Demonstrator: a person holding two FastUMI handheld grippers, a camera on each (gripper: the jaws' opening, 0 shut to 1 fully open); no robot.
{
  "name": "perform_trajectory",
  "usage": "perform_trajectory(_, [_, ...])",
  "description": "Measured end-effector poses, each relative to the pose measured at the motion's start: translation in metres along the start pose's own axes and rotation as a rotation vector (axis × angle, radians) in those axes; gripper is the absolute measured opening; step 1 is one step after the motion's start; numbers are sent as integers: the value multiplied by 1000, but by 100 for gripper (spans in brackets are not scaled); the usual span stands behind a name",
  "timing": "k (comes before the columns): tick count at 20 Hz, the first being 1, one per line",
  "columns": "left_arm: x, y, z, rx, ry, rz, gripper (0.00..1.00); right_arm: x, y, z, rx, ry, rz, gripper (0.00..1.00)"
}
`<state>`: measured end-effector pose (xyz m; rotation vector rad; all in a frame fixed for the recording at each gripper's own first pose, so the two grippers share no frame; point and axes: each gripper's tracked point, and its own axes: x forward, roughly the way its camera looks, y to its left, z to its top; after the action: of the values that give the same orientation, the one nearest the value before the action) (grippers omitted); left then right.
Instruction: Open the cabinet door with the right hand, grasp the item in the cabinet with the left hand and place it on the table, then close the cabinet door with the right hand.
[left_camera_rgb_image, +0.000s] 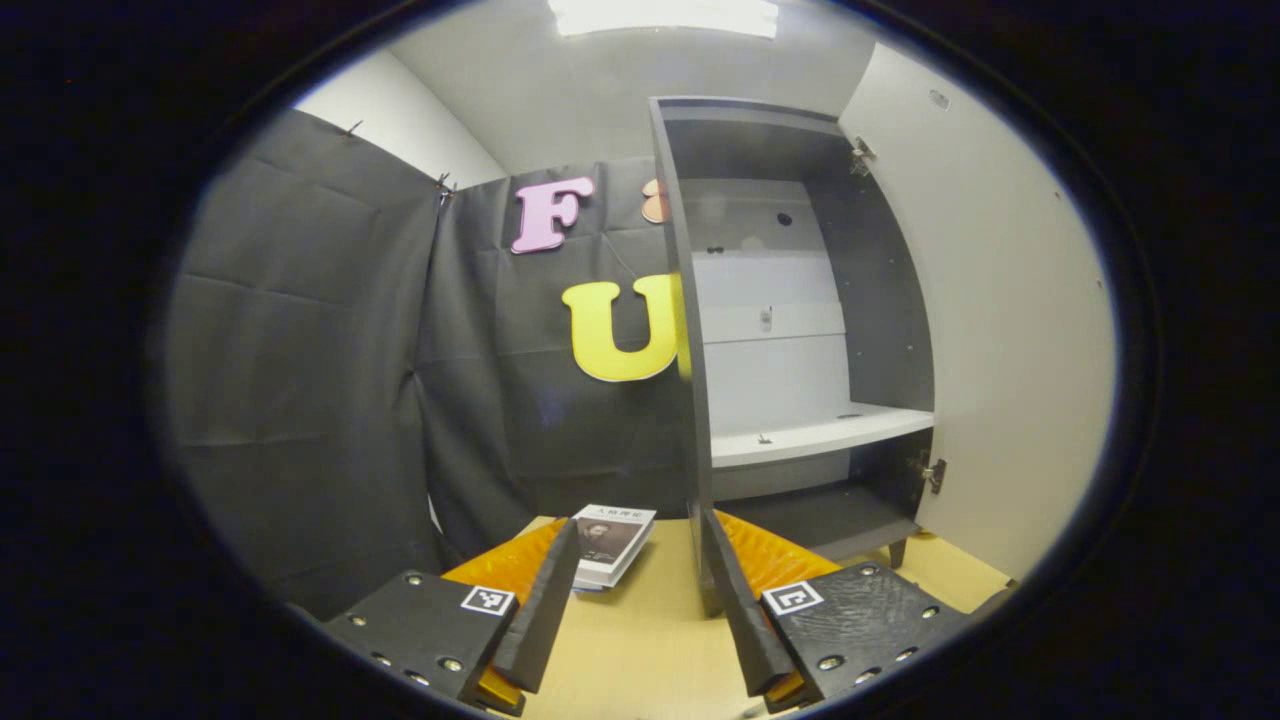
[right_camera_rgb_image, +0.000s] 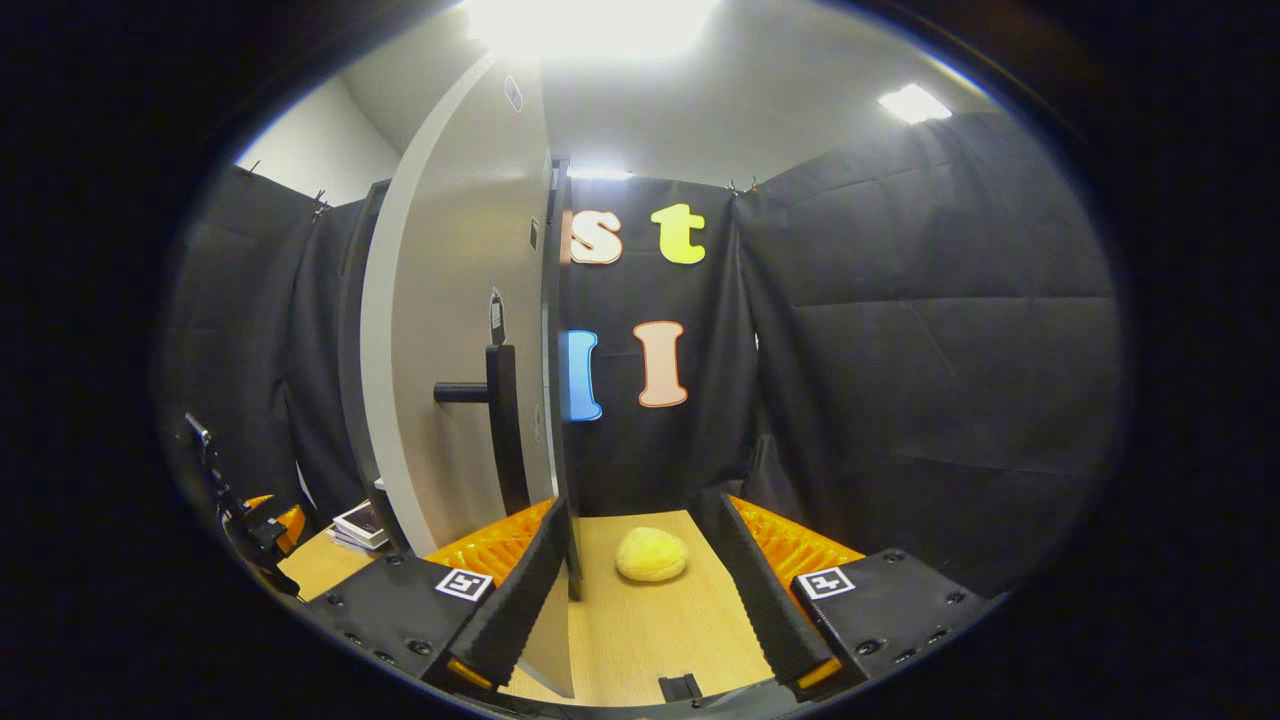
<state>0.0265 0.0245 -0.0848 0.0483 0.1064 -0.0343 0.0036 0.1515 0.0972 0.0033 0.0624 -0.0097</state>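
The dark cabinet (left_camera_rgb_image: 880, 300) stands open in the left gripper view, its pale door (left_camera_rgb_image: 1000, 350) swung out to the right. Its white shelf (left_camera_rgb_image: 820, 432) is bare. A thin book (left_camera_rgb_image: 612, 545) lies on the wooden table (left_camera_rgb_image: 640, 640) just left of the cabinet, and my left gripper (left_camera_rgb_image: 640, 520) is open right behind it with nothing held. In the right gripper view the door (right_camera_rgb_image: 450, 300) is seen from outside with its dark bar handle (right_camera_rgb_image: 500, 420). My right gripper (right_camera_rgb_image: 637, 502) is open, and the door's edge stands between its fingers, close to the left one.
A round yellow lump (right_camera_rgb_image: 651, 554) rests on the table (right_camera_rgb_image: 650, 630) ahead of the right gripper. The book (right_camera_rgb_image: 360, 525) and the left gripper (right_camera_rgb_image: 255, 525) show at the far left of that view. Black cloth walls close in behind and on both sides.
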Motion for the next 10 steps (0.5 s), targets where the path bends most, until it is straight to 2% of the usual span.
perform_trajectory(1, [2, 3, 1, -1, -3, -5, 75, -2, 5, 0, -5, 1, 6, 92])
perform_trajectory(2, [3, 4, -1, -1, -4, -11, 75, -1, 11, 0, -9, 2, 12, 95])
perform_trajectory(4, [5, 9, 0, 0, -8, -21, 75, 1, 20, 0, -10, 0, 20, 92])
perform_trajectory(10, [8, 32, -12, 11, -1, -37, 74, -2, 51, 1, 4, -12, 43, 92])
